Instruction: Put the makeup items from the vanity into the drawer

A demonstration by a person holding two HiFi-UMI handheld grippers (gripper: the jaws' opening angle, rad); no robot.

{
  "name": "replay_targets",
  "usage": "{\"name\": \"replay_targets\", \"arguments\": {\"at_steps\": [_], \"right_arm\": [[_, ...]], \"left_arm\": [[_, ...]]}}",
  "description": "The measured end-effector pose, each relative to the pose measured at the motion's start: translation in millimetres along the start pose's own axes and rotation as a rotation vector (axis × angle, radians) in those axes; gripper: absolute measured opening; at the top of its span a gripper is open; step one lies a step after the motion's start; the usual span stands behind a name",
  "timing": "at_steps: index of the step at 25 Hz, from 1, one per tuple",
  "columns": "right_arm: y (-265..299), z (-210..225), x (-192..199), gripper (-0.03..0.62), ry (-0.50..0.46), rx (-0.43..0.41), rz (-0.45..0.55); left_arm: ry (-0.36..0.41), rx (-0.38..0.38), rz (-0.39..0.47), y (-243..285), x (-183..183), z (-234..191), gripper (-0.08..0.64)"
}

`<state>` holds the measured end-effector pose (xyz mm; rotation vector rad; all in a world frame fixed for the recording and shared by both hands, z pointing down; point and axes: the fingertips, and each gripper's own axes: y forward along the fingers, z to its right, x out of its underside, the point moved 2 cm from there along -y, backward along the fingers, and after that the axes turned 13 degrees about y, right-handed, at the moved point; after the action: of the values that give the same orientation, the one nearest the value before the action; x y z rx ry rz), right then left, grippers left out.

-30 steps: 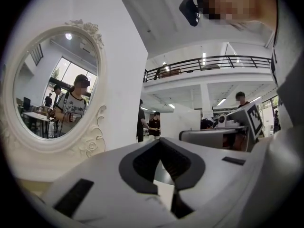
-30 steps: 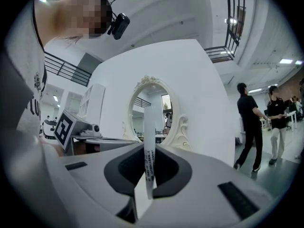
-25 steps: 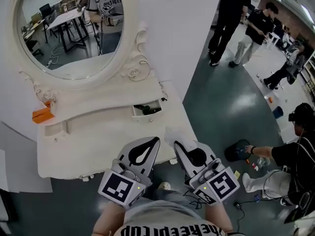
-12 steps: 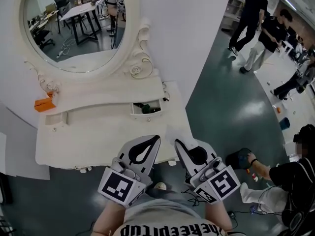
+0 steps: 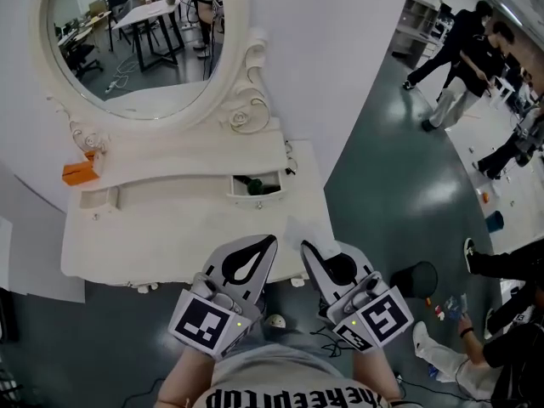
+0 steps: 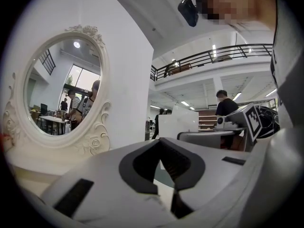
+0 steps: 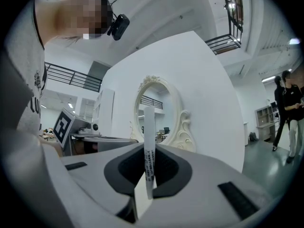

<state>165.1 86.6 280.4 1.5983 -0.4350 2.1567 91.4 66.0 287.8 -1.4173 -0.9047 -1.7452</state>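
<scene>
You had bright, even light from overhead. Ceiling strips [image 6: 213,50] glared at the upper right of the left gripper view. In the head view the white worktop [image 5: 170,236] looked nearly washed out and the floor [image 5: 391,185] carried a soft sheen. Both gripper views bowed strongly, with black corners.

A bare stretch of white vanity top [image 5: 170,228] lies open up to the small drawer [image 5: 253,198], which stands pulled out, partly filled by dark items, possibly bottles. The raised shelf [image 5: 187,155] and oval mirror [image 5: 136,41] wall off the back.
</scene>
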Motion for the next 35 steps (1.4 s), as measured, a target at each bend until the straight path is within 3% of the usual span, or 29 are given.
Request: {"name": "replay_targets", "arguments": {"at_steps": [4, 10, 14, 17, 26, 35], "right_arm": [[5.7, 3.7, 1.2, 0.031, -0.003, 0.010, -0.005], [22.0, 13.4, 1.0, 0.031, -0.008, 0.028, -0.018], [41.6, 18.5, 2.6, 0.031, -0.008, 0.026, -0.026], [56.0, 22.8, 4.0, 0.031, -0.006, 0.024, -0.036], [97.9, 36.1, 7.7, 0.031, -0.010, 0.027, -0.067], [130.7, 54.4, 15.3, 0.031, -0.012, 0.045, -0.102]], "left_arm": [[0.018, -0.005, 0.031, 4.2, 0.4, -9.5, 0.021], [-0.028, 0.014, -0.005, 11.4, 5.8, -22.4, 0.021], [0.011, -0.014, 0.039, 13.1, 10.0, -45.7, 0.021], [-0.024, -0.022, 0.010, 13.8, 15.2, -58.3, 0.021], [-0.013, -0.042, 0.034, 21.9, 23.9, -101.0, 0.021], [-0.082, -0.025, -0.037, 32.0, 40.7, -126.8, 0.021]]}}
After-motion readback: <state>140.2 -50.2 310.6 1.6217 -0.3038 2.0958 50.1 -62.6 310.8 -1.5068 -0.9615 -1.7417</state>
